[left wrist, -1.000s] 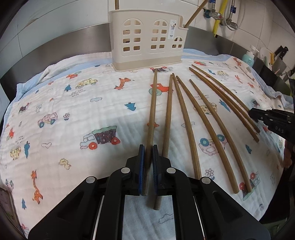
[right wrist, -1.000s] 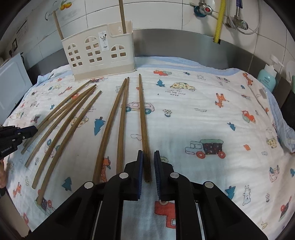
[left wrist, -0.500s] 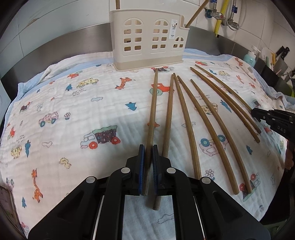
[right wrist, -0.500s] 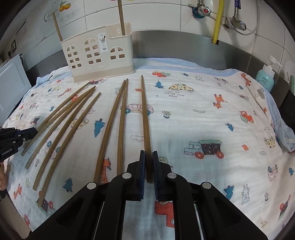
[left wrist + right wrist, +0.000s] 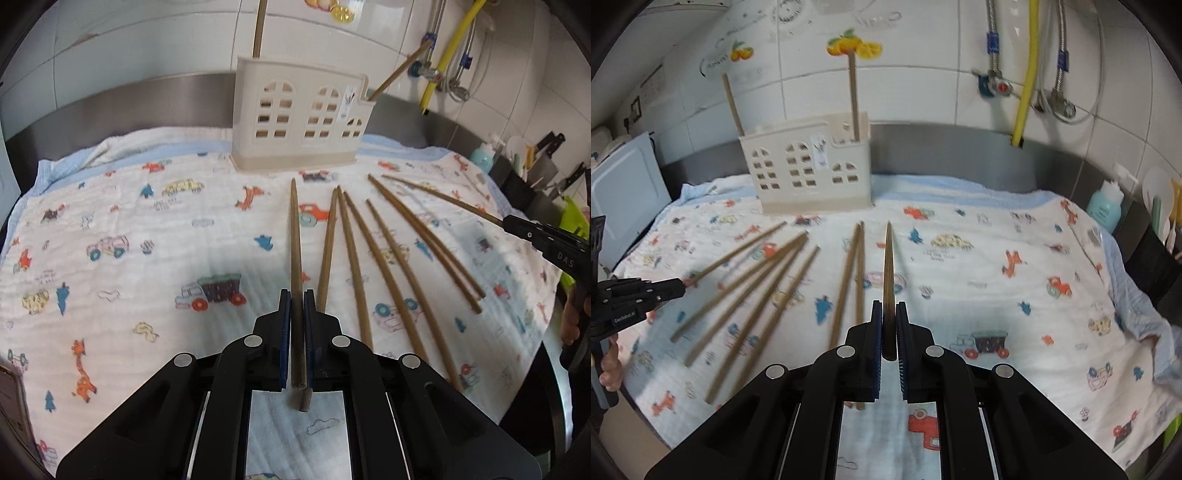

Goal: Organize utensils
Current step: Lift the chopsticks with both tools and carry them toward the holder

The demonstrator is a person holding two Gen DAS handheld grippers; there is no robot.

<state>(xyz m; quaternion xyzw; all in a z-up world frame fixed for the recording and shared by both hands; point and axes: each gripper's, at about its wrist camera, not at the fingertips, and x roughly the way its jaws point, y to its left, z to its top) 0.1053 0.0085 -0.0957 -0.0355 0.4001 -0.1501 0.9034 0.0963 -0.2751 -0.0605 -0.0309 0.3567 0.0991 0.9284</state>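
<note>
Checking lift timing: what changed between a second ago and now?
Both grippers rose, each lifting its clamped chopstick: left gripper holds the leftmost, right gripper the rightmost, whose jaws closed fully within that second. Remaining chopsticks, holder and cloth unchanged.

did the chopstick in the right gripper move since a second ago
Yes. The chopstick, clamped in the right gripper, has lifted off the cloth; its tip now points toward the holder.

Wrist views, downward (shared holder (image 5: 301, 118))
</note>
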